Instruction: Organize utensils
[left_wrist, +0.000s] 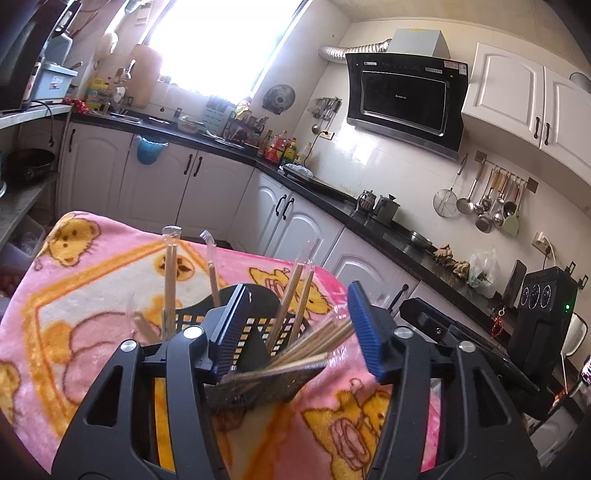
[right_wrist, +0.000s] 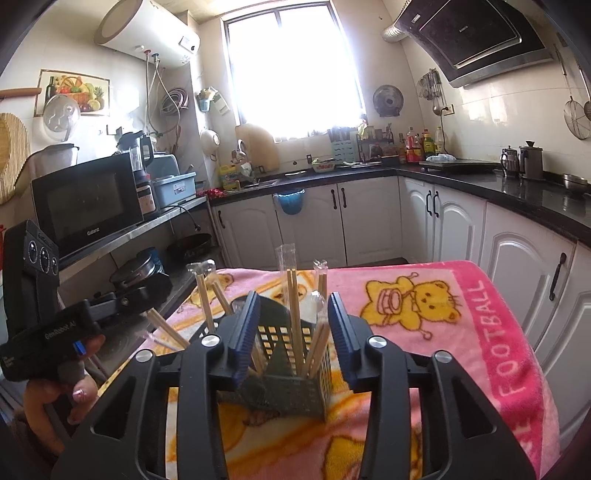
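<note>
Both tongs open over black caddy (right_wrist: 291, 354) w/ wrapped chopsticks (right_wrist: 293, 295)

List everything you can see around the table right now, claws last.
Utensil holder: one, black perforated plastic, standing on the blanket between the claw fingers.
Wrapped chopsticks: several pairs, pale wood in clear sleeves, standing and leaning in the holder; exact count unclear.
Blanket: one, pink with yellow bears, covering the table.
Microwave: one, black, on the shelf at left.
Range hood: one, black, on the wall above the counter.
Hanging ladles and strainer: several, metal, on a wall rail.
Left claw: one, black with blue pads, open, over the holder.
Right claw: one, black with blue pads, open, either side of the holder.
</note>
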